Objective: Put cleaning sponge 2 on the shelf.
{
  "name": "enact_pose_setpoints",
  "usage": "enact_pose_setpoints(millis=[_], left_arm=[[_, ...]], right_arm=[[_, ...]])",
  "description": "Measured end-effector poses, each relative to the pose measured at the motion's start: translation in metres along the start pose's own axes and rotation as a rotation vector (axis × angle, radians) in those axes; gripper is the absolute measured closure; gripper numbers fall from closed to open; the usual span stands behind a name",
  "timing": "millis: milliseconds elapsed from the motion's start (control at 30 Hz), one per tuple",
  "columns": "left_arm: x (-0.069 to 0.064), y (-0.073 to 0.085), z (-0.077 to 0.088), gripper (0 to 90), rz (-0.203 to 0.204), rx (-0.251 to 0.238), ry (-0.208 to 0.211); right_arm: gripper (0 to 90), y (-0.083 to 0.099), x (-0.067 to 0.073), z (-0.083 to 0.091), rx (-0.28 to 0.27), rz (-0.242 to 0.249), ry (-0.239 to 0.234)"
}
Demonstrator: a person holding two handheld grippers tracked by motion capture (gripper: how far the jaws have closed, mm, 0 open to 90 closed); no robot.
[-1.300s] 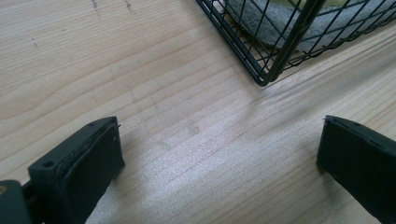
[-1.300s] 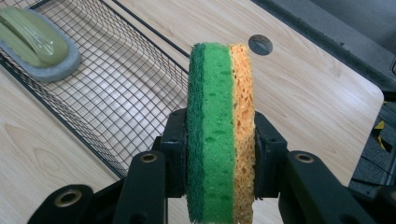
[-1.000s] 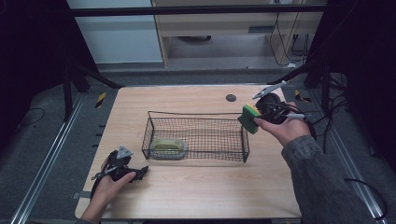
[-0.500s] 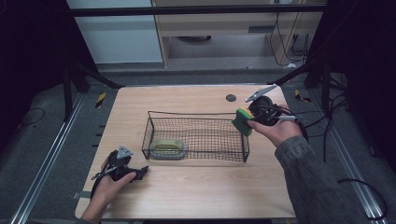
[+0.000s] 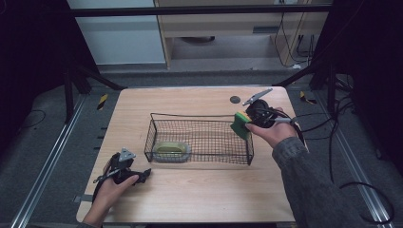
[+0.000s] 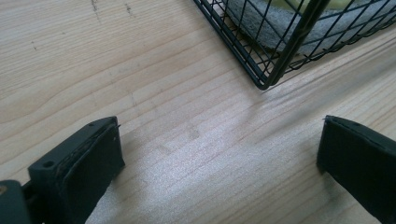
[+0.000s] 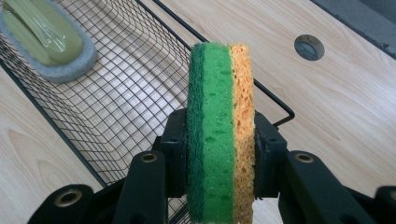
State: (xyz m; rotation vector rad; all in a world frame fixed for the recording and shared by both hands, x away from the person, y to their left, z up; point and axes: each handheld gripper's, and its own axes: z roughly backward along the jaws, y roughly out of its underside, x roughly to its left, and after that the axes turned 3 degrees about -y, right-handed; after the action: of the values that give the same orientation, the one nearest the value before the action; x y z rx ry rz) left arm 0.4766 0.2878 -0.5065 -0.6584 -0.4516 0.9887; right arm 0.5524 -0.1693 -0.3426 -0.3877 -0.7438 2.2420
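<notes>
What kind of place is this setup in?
Probably a lab or recording workspace: a wooden table inside a dark metal frame, loose cables trailing off it, and handheld grippers working over a wire basket.

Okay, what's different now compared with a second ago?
The right tongs, shut on the green and yellow sponge, have carried it left and down from beside the wire basket to its right end. Nothing was let go or newly gripped. The left tongs rest open on the table, and the scrubber lies in the basket as before.
</notes>
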Motion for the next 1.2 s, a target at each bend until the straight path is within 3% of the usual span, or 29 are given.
enact_pose_setpoints(millis=[1200], left_arm=[[0.0,-0.001,-0.001,0.0,-0.002,0.001,0.001]], right_arm=[[64.0,0.025,-0.015,-0.043,0.033,-0.063,-0.03]])
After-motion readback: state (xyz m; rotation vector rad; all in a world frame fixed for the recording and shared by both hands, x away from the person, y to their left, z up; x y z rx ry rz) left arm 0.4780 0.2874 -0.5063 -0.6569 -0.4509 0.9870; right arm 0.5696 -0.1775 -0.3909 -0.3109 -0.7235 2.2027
